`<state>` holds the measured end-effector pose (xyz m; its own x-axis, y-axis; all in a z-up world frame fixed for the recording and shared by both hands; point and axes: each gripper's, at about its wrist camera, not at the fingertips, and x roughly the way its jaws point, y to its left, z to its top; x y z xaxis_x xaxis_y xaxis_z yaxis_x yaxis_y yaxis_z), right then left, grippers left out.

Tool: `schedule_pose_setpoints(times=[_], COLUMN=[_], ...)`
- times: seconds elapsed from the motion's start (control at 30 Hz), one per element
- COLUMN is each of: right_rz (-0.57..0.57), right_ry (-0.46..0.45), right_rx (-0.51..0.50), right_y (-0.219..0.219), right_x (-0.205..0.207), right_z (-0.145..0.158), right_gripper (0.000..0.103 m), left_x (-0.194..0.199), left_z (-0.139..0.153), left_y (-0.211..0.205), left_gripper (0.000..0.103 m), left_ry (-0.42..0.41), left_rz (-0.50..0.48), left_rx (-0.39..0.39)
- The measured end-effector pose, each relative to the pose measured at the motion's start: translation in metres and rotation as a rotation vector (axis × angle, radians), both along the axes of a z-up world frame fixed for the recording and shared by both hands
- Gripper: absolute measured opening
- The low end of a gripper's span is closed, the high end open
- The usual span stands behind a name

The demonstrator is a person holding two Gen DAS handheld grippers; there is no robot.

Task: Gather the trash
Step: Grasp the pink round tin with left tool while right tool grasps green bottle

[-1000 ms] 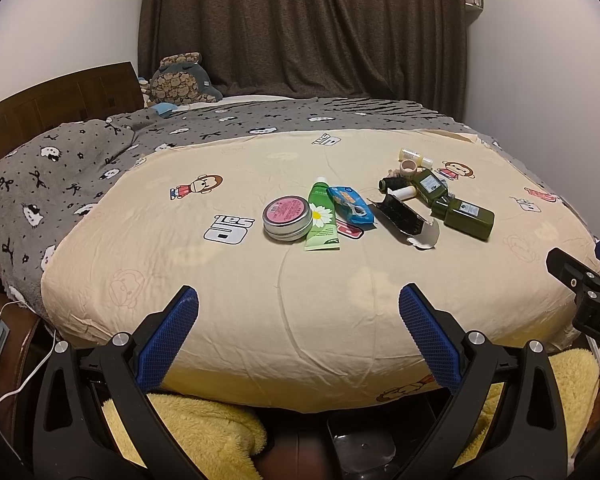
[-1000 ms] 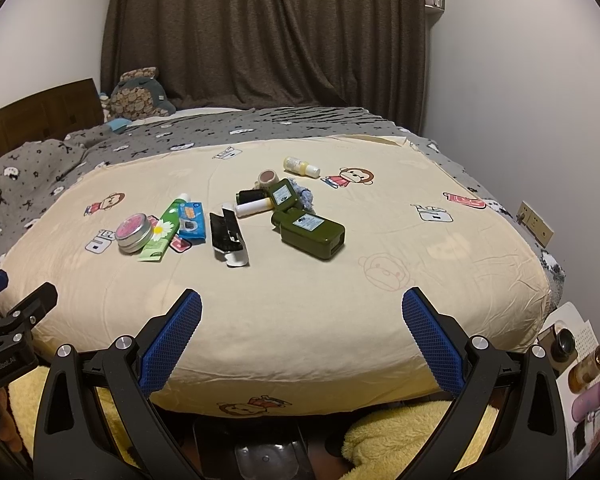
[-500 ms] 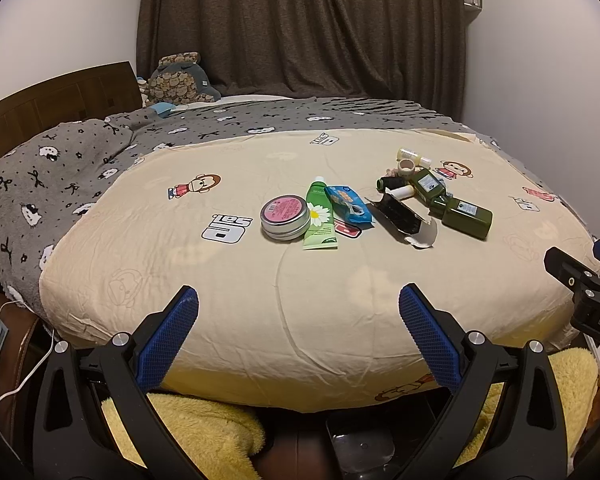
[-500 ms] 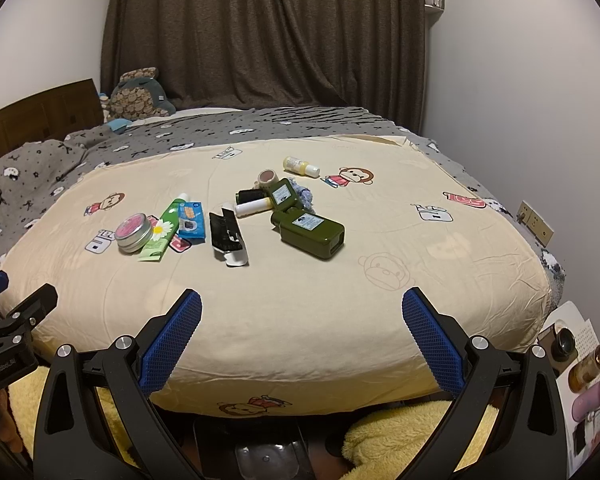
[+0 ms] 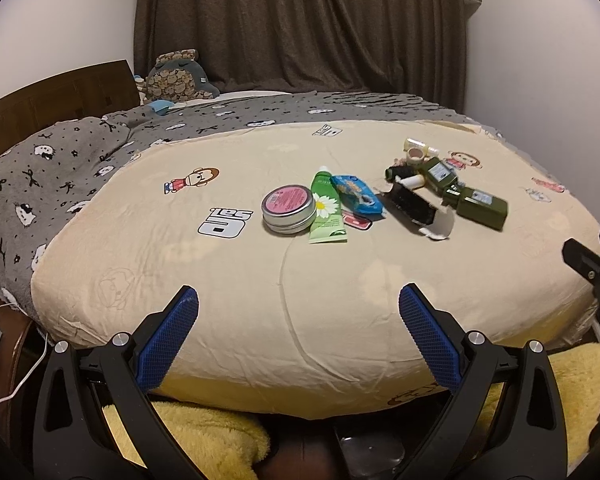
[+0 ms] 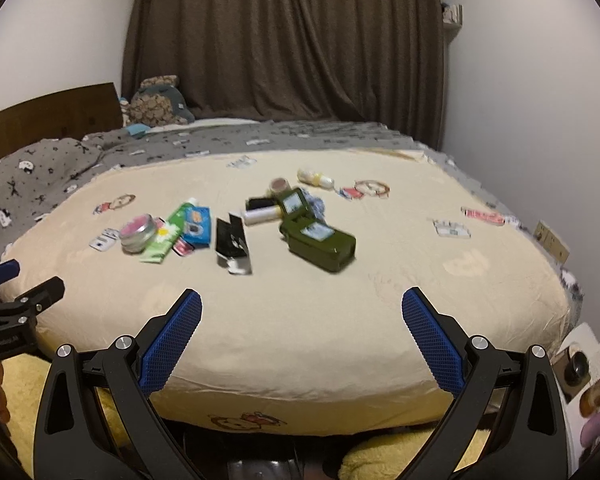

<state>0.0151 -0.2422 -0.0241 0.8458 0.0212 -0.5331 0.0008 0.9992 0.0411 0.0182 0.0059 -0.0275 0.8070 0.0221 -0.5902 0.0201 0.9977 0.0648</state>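
Note:
Several items lie in a cluster on the cream bedspread (image 5: pixel 260 304): a round tin with a pink lid (image 5: pixel 288 213), a green daisy tube (image 5: pixel 325 210), a blue packet (image 5: pixel 356 195), a black wrapper (image 5: pixel 414 210), a dark green box (image 5: pixel 480 208) and small bottles (image 5: pixel 416 147). The same cluster shows in the right wrist view, with the tin (image 6: pixel 138 233) at left and the green box (image 6: pixel 322 244) at right. My left gripper (image 5: pixel 298 336) is open and empty at the bed's near edge. My right gripper (image 6: pixel 302 340) is open and empty too, short of the items.
A grey patterned blanket (image 5: pixel 60 168) and a plush toy (image 5: pixel 178 78) lie at the bed's head by the wooden headboard (image 5: pixel 52 100). A dark curtain (image 5: pixel 300 28) hangs behind. Yellow fluffy fabric (image 5: pixel 204 436) lies under the bed edge. Bottles (image 6: pixel 592 392) sit on the floor right.
Both grippers have moved forward toward the bed, so the items look closer. The right wrist view is blurred with motion. Both jaws stay open.

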Motion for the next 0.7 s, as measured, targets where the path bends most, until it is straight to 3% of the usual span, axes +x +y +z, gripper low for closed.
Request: schedule_pose_setpoints(times=[0.47, 0.57, 0.7], right_rz=[-0.068, -0.041, -0.002], right_ry=[0.095, 0.126, 0.135], right_rx=[-0.062, -0.028, -0.03], right_y=[-0.027, -0.035, -0.035], right_x=[0.079, 0.105, 0.128], right_z=[-0.036, -0.045, -0.05], right_gripper=[0.1, 0.097, 0.092], left_x=[0.077, 0.104, 0.141], left_z=[-0.026, -0.034, -0.043], left_y=[0.02, 0.02, 0.022], left_gripper=[0.095, 0.095, 0.095], left_ry=[0.058, 0.085, 0.126], left_rz=[0.028, 0.022, -0.003], left_rx=[0.013, 0.043, -0.002])
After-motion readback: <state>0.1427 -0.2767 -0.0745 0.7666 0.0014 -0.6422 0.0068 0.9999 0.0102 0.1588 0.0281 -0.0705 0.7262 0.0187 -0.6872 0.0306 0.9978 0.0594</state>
